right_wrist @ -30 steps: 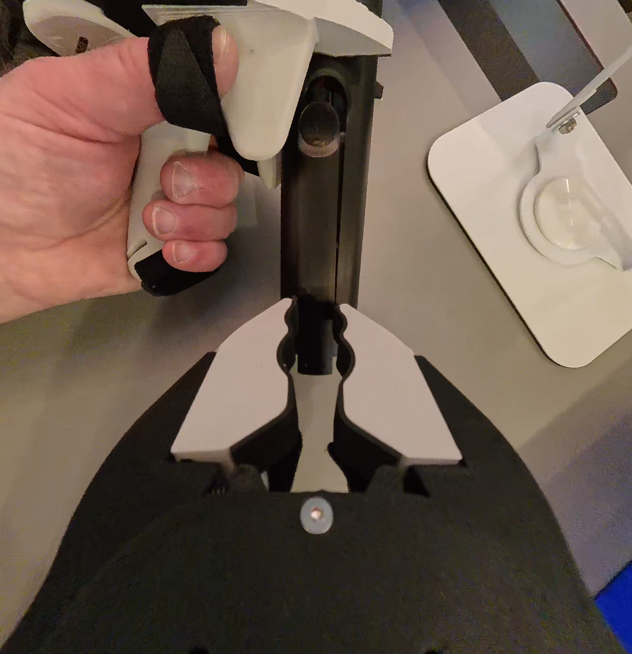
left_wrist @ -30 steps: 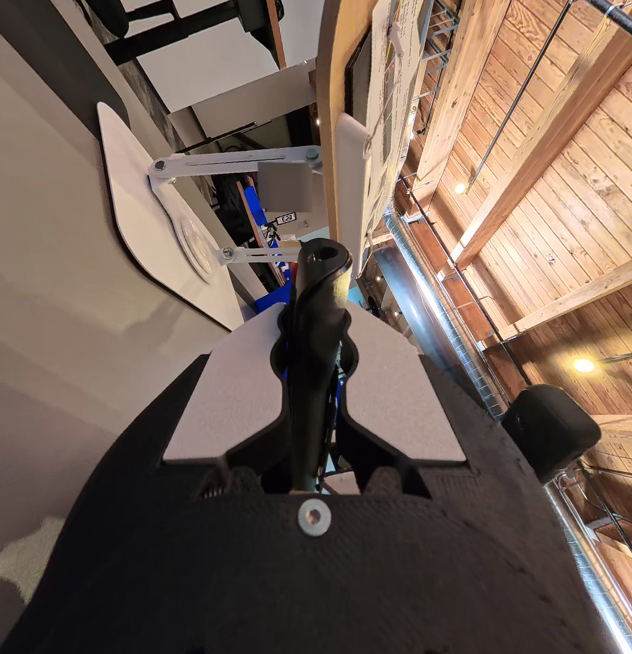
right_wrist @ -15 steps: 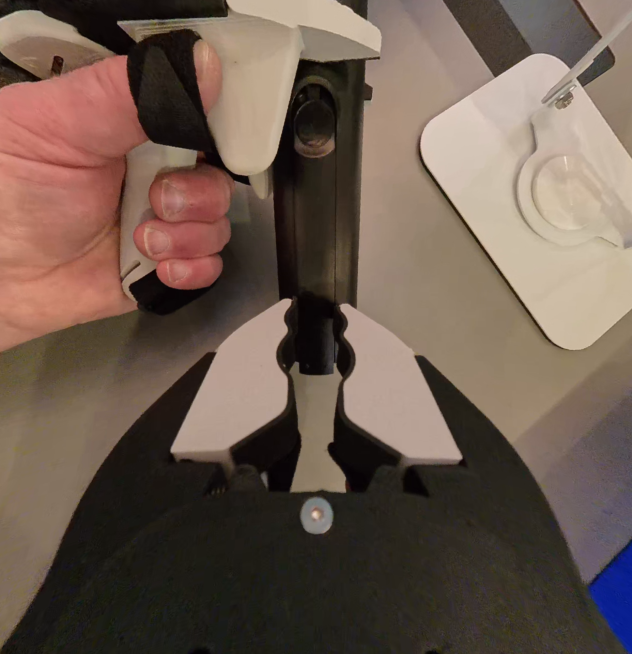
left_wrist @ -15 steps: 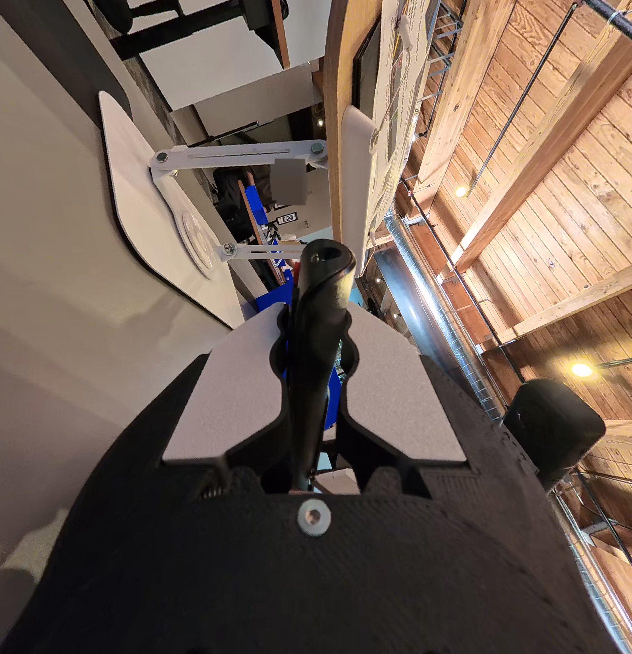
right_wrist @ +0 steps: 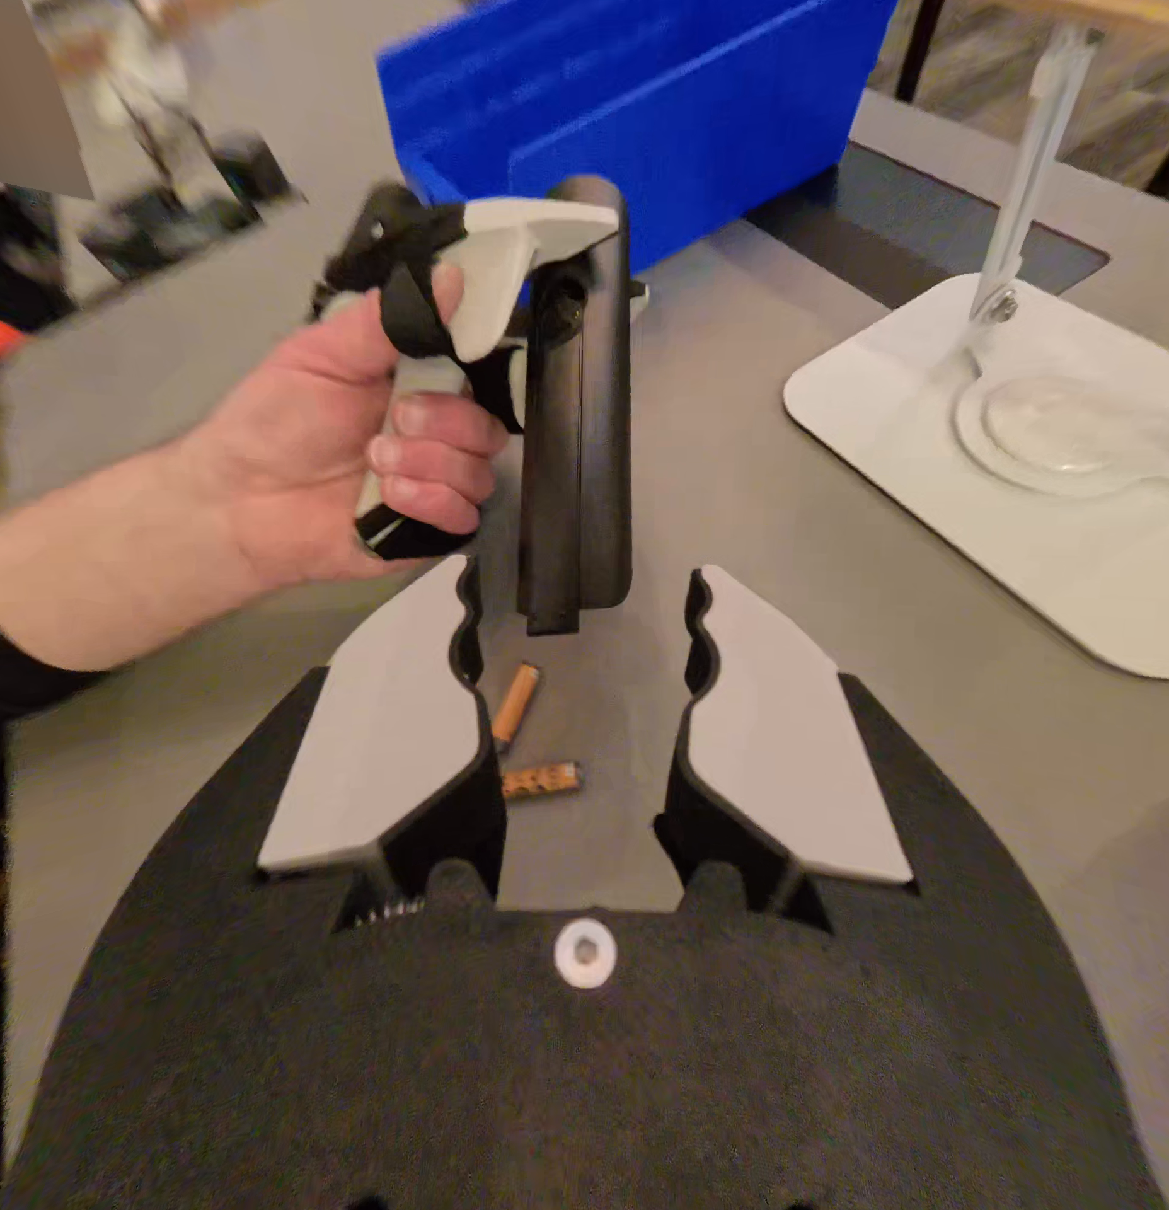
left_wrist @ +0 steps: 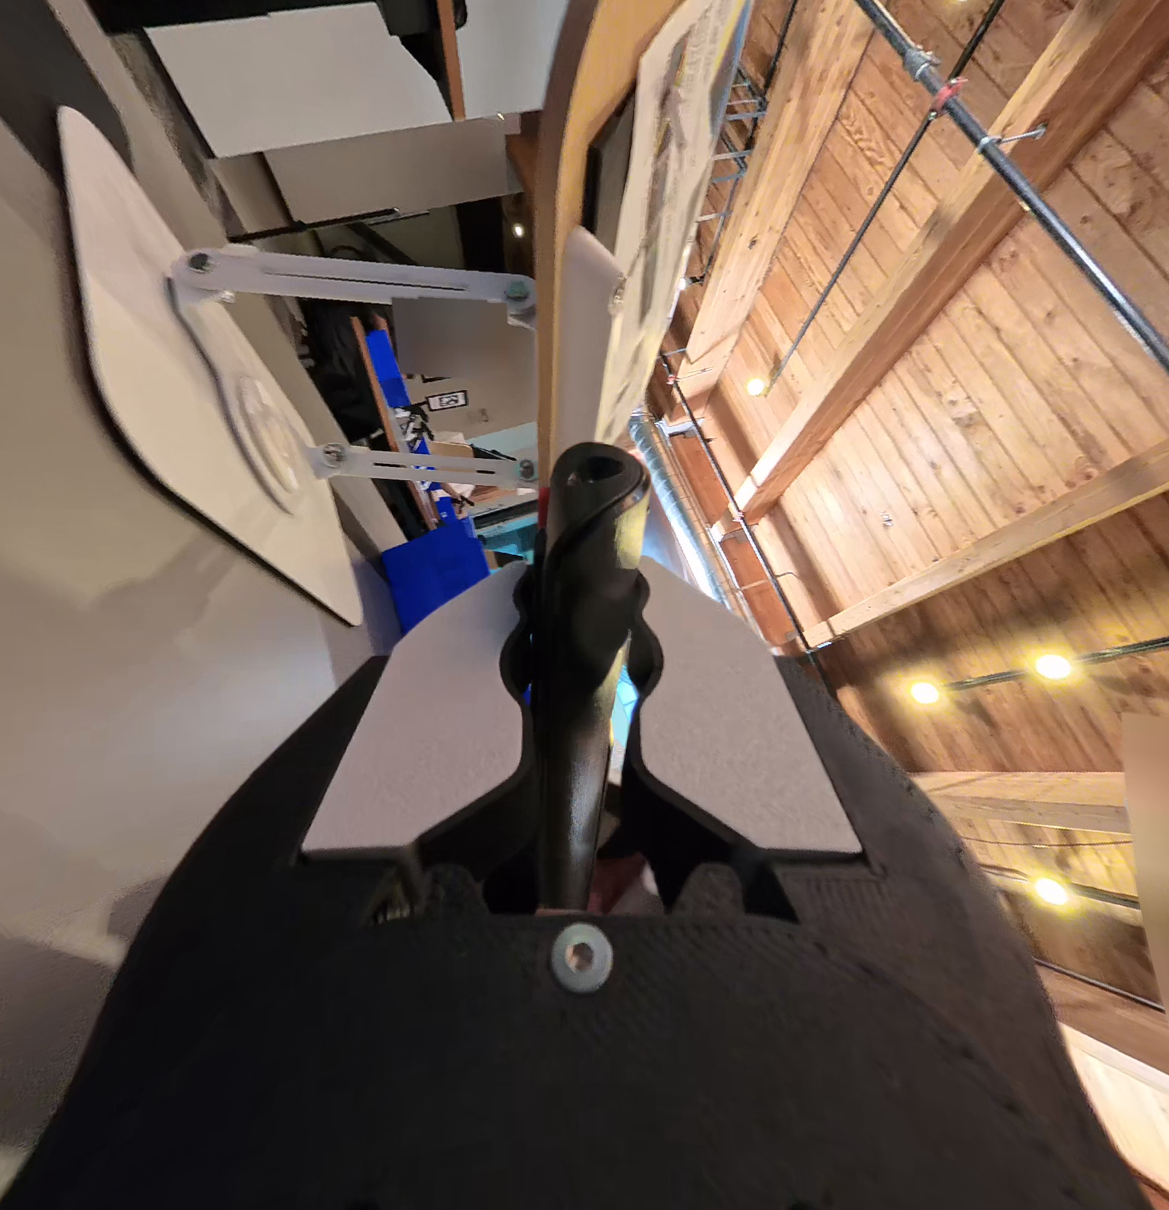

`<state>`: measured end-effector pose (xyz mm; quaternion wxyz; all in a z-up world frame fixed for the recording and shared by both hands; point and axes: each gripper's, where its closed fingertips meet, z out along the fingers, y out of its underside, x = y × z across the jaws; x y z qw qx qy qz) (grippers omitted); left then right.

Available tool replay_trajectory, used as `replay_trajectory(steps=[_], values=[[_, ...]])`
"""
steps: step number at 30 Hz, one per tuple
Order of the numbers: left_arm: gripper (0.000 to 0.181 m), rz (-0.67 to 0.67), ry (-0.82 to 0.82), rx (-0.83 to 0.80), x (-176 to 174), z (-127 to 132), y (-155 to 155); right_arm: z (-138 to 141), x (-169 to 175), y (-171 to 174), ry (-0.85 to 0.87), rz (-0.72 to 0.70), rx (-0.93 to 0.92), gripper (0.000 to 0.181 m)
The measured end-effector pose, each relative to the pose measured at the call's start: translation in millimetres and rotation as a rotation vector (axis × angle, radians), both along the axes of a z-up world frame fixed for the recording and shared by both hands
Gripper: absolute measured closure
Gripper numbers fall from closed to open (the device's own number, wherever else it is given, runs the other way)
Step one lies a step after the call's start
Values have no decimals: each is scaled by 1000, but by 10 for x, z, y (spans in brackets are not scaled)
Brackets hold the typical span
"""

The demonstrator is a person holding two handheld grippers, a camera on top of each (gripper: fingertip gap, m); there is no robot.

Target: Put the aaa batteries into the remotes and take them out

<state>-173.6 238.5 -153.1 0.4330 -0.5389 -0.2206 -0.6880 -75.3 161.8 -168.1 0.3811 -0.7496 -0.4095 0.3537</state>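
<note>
A blue bin [right_wrist: 634,111] is standing at the far edge of the grey table [right_wrist: 765,524], and from this angle its contents cannot be made out. To the right, a white base plate [right_wrist: 896,458] is carrying a clear round dish [right_wrist: 1059,425], which is looking empty.

The black remote [right_wrist: 575,425] is hanging upright above the table, long and slim, with a seam running down its length and its lower end hanging free, just past the right gripper's tips. The left gripper [left_wrist: 581,628] is clamping that remote [left_wrist: 588,622] between its grey fingers [left_wrist: 437,720], jaws drawn in tight around the dark body, which is poking out past the fingertips. A person's hand [right_wrist: 293,458] is gripping that tool's white handle to the left of the remote.

The right gripper [right_wrist: 581,602] is standing wide apart, holding nothing, its fingers [right_wrist: 398,707] spread either side of the table below. Two copper-and-black AAA batteries are lying loose on the table between those fingers: the first battery [right_wrist: 516,704] is pointing away, the second battery [right_wrist: 542,780] is lying crosswise nearer, close beside it.
</note>
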Motion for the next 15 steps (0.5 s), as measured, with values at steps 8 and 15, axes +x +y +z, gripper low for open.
replay_trajectory(steps=[8, 15], values=[[156, -66, -161, 101, 108, 433, -133, 149, -28, -186, 747, 129, -337, 88], [156, -147, -226, 147, 316, 647, -259, 380, -118, -253, 933, 246, -339, 88]])
